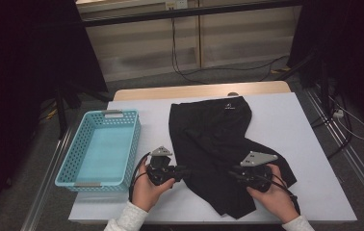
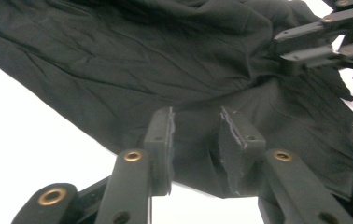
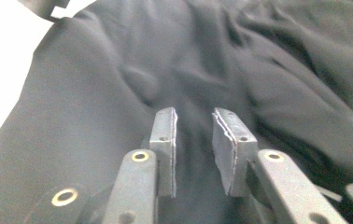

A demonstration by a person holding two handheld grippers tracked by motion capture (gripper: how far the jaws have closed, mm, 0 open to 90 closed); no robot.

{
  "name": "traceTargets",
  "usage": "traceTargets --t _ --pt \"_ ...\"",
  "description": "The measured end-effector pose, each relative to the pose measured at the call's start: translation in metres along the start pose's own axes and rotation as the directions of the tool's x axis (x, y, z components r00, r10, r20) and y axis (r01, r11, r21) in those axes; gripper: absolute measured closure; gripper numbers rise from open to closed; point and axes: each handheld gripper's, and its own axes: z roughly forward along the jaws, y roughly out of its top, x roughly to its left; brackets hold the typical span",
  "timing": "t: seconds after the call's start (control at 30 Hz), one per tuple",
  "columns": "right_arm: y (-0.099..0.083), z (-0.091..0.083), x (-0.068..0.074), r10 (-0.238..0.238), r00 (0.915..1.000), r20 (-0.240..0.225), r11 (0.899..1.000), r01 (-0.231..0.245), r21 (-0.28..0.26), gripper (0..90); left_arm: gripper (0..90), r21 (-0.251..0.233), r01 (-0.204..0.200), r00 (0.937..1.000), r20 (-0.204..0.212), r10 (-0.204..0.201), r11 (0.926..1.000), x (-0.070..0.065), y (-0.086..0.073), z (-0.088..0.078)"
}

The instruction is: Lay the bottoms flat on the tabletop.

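Jaws apart over black garment [image 1: 214, 139]; basket [image 1: 104, 147] beside.

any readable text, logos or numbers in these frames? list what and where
None can be read.
Small white mark near the top edge of the black garment, high view: too small and blurred to tell letters or a logo.
Turquoise basket: no label visible.
Both gripper views: plain black cloth and black jaws, no print or numbers.

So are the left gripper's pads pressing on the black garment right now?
Apart. In the left gripper view, the left gripper stands with jaws parted, a gap between its pads, and the black garment lying behind them, unpinched.
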Motion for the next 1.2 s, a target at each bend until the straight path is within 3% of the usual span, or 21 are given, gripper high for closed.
traceTargets --t 0.17,0.27,0.33,0.4,0.47,0.5,0.57,0.63,0.73,0.8,0.97,1.03,1.1,1.2 --pt "0.014 0.007 0.029 -0.064 0.9939 -0.09 0.998 0.062 -0.025 58.5 57.5 -0.004 -0.002 0.9998 -0.018 0.002 1.0 0.002 -0.001 0.001" --pt "0.019 0.016 0.042 -0.059 0.9826 -0.176 0.998 0.055 -0.028 56.0 52.8 -0.017 -0.002 0.9996 -0.027 0.001 0.9999 0.003 0.0 -0.001" --pt "0.02 0.021 0.048 -0.068 0.9755 -0.209 0.998 0.066 -0.019 52.8 49.8 -0.02 -0.004 0.9995 -0.032 0.004 0.9998 0.004 0.0 -0.002" --pt "0.018 0.027 0.055 -0.1 0.9701 -0.221 0.995 0.104 0.006 50.1 47.4 -0.02 -0.001 0.9993 -0.038 0.0 0.9998 0.005 -0.001 -0.003" --pt "0.015 0.033 0.058 -0.132 0.9697 -0.205 0.989 0.143 0.036 58.4 46.8 -0.017 0.0 0.9992 -0.039 -0.001 0.9999 0.006 -0.002 -0.002" --pt "0.015 0.035 0.055 -0.108 0.9667 -0.232 0.993 0.114 0.015 80.1 46.1 -0.017 0.0 0.9992 -0.041 0.0 0.9999 0.006 -0.002 -0.002" --pt "0.016 0.036 0.052 -0.102 0.968 -0.229 0.994 0.109 0.019 84.4 46.0 -0.013 0.0 0.999 -0.045 0.0 0.9999 0.006 -0.003 -0.003" --pt "0.016 0.037 0.046 -0.067 0.969 -0.238 0.997 0.075 0.026 88.8 45.9 -0.014 -0.001 0.9991 -0.043 0.001 0.9999 0.005 -0.004 -0.003" --pt "0.017 0.036 0.044 -0.048 0.9655 -0.256 0.998 0.056 0.023 89.8 46.6 -0.021 0.007 0.9994 -0.034 -0.007 0.9998 0.004 -0.003 -0.005" --pt "0.019 0.034 0.041 -0.046 0.9685 -0.245 0.998 0.053 0.019 89.9 46.7 -0.026 0.002 0.9995 -0.032 -0.003 0.9997 0.002 -0.002 -0.006" --pt "0.021 0.027 0.027 0.03 0.96 -0.279 0.999 -0.035 -0.014 89.7 45.7 -0.029 0.006 0.9998 -0.02 -0.006 0.9996 0.0 -0.002 -0.005" --pt "0.02 0.025 0.02 0.057 0.9616 -0.269 0.997 -0.066 -0.026 89.7 45.7 -0.027 0.007 0.9999 -0.014 -0.008 0.9996 -0.001 -0.002 -0.004" --pt "0.018 0.024 0.014 0.087 0.9554 -0.282 0.994 -0.103 -0.042 89.6 45.6 -0.022 0.005 0.9999 -0.012 -0.005 0.9998 -0.002 -0.003 -0.002" --pt "0.016 0.024 0.008 0.1 0.9644 -0.245 0.993 -0.112 -0.036 89.4 45.7 -0.012 0.0 1.0 -0.008 0.0 0.9999 -0.003 -0.004 0.001"
